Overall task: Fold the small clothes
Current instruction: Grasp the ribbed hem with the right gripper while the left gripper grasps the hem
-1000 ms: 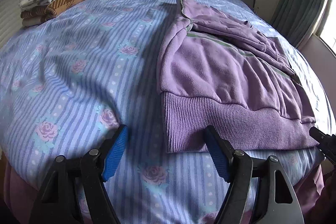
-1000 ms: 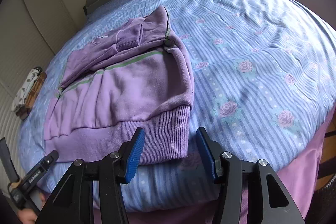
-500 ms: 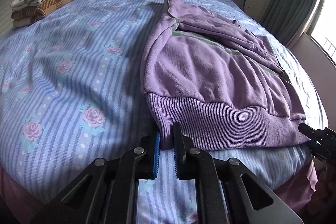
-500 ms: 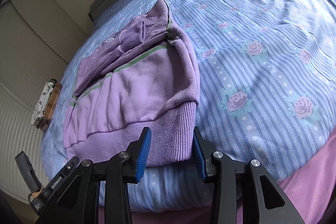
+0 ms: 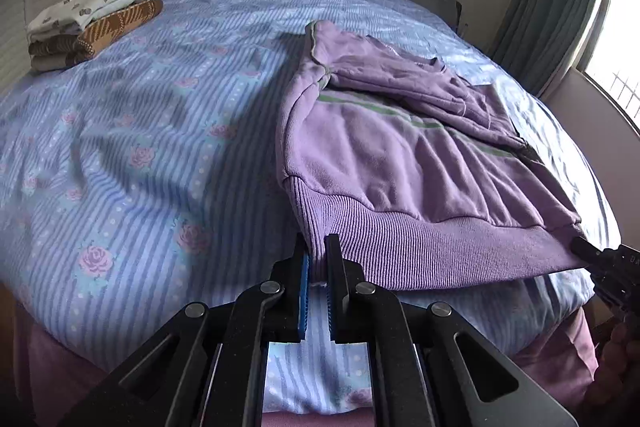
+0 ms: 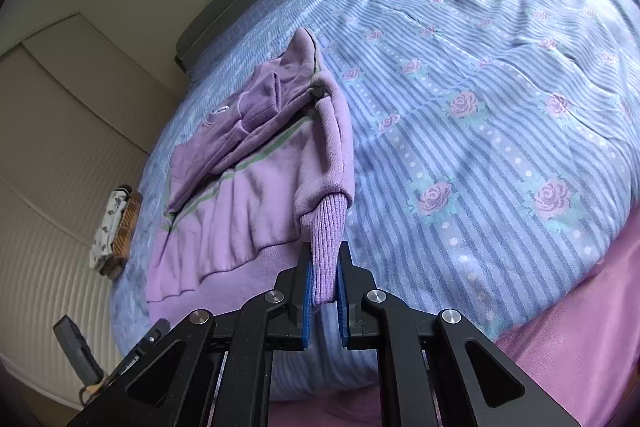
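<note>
- Hoodie (image 5: 400, 163), purple with a green stripe, lies flat on the bed (image 5: 160, 115) near its front edge, sleeves already laid across the chest, ribbed hem (image 5: 420, 247) nearest the cameras.
- Left gripper (image 5: 316, 267) is clamped on the hem's left corner; its blue fingers (image 5: 304, 291) are pressed together with only the rib knit between them.
- Right gripper (image 6: 324, 279) has just been closing and now pinches the hem's right corner, a thick bunch of rib standing up between its fingers (image 6: 307, 291).
- Both corners look lifted slightly off the striped floral duvet, so the step in hand is, as I judge it, carrying the hem toward the collar (image 5: 316, 43) to fold the body in half.
- To do it well: raise both corners together and level, keeping the hem taut between them so it does not sag or twist.
- Travel only high enough to clear the folded sleeves; dragging across them would likely pull them out of place.
- Lay the hem just short of the collar, edges square with the sides, then let go of both corners at once.
- Risk: the right hold is bulky and near the fabric edge, so a jerk might slip it.
- Finished stack of folded clothes (image 5: 92, 23) sits well apart at the bed's far left corner, presumably the hoodie's destination.
</note>
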The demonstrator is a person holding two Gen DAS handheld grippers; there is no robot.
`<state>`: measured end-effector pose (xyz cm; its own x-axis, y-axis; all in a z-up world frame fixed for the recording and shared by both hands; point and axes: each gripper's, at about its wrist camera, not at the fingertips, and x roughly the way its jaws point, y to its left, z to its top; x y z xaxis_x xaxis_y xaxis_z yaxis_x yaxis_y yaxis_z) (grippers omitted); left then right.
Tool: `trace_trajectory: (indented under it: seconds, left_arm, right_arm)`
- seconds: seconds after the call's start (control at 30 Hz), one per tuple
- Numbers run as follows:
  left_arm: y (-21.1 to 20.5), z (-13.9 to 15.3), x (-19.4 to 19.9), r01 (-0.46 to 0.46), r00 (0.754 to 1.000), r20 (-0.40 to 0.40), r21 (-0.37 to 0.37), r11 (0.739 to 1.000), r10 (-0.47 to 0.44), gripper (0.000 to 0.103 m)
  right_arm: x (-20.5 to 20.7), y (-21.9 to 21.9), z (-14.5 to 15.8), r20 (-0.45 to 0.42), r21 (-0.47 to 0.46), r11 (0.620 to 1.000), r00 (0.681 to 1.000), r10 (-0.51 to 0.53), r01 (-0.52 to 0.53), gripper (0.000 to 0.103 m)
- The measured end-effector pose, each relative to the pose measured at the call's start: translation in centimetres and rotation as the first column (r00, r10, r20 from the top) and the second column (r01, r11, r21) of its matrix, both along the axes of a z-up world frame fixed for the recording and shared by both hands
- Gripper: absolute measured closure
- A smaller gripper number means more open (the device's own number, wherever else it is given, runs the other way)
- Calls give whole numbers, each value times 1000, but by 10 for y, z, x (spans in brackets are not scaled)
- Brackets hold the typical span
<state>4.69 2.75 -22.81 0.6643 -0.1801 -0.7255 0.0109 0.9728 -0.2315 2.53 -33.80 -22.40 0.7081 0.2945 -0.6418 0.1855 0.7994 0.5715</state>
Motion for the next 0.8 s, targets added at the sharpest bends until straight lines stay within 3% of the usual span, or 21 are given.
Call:
trace_trajectory:
  seconds: [0.43,0.8]
  left_arm:
    - [6,76,31,-38,980,191,-75,996,52,94]
    - [8,115,129,-109,940,310,-133,985,145,94]
  right_arm:
    - [21,-5,77,221,31,1000,975,-9,2,92]
    - [115,-11,111,319,63,997,946,-51,33,92]
